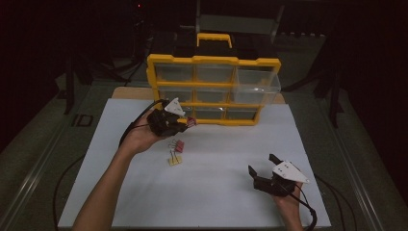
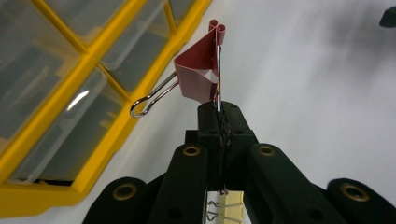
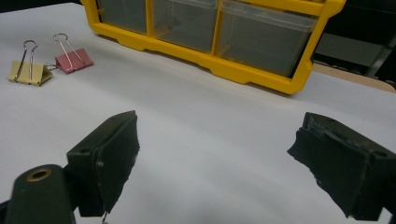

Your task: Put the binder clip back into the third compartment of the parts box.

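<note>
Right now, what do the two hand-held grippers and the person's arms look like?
Each hand-held gripper, left and right, is black with two chunky black jaws, brass-coloured rivets at the linkage joints, and a pale grey three-cornered plate on top. A black cable trails from each. The jaw pads look rough and worn. Both forearms are bare: no sleeves, no gloves.

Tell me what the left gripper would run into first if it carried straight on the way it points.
Probably the yellow drawer organizer. The left gripper, shut on a red binder clip, points toward its bottom row of clear drawers; depth is unclear, so it might pass just beside the frame.
</note>
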Demonstrator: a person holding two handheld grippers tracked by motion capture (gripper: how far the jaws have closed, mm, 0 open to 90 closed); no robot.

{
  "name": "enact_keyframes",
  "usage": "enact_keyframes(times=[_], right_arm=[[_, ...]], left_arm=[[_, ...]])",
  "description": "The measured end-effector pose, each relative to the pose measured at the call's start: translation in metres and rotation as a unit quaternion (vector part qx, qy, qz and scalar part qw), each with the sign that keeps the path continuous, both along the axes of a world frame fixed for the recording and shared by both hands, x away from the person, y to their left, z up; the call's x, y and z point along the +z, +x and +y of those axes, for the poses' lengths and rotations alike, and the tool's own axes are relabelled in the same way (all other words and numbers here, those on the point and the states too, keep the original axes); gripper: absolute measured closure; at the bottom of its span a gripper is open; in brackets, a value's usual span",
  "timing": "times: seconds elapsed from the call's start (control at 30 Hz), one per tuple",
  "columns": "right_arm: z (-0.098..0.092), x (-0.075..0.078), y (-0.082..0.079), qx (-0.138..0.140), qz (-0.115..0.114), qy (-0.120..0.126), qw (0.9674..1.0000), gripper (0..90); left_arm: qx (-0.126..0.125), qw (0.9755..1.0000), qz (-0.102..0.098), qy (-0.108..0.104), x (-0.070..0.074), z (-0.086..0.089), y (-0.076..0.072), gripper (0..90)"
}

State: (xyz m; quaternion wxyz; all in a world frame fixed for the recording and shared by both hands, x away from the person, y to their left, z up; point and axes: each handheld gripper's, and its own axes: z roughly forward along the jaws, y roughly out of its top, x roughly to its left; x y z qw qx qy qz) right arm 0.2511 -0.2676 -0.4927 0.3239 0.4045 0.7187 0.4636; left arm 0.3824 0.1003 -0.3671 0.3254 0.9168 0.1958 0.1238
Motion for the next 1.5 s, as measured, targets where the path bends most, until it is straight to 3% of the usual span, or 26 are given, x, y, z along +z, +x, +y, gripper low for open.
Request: enact_keyframes(times=[0.43, 1.07, 1.5], right_arm=[[0.000, 0.000, 0.000, -0.001, -0.001, 0.000, 1.0000, 12.5], [0.000, 0.000, 0.001, -0.001, -0.003, 0.002, 1.0000, 12.4], [-0.001, -0.001, 0.001, -0.003, -0.005, 0.004, 1.0000, 12.4]], left_arm=[[-0.008, 0.9998, -0.016, -0.008, 0.025, -0.004, 0.005, 89.4], [-0.022, 0.9993, -0.028, -0.010, 0.049, -0.018, 0.013, 89.5], [-0.019, 0.9991, -0.034, -0.016, 0.063, -0.022, 0.018, 89.5]])
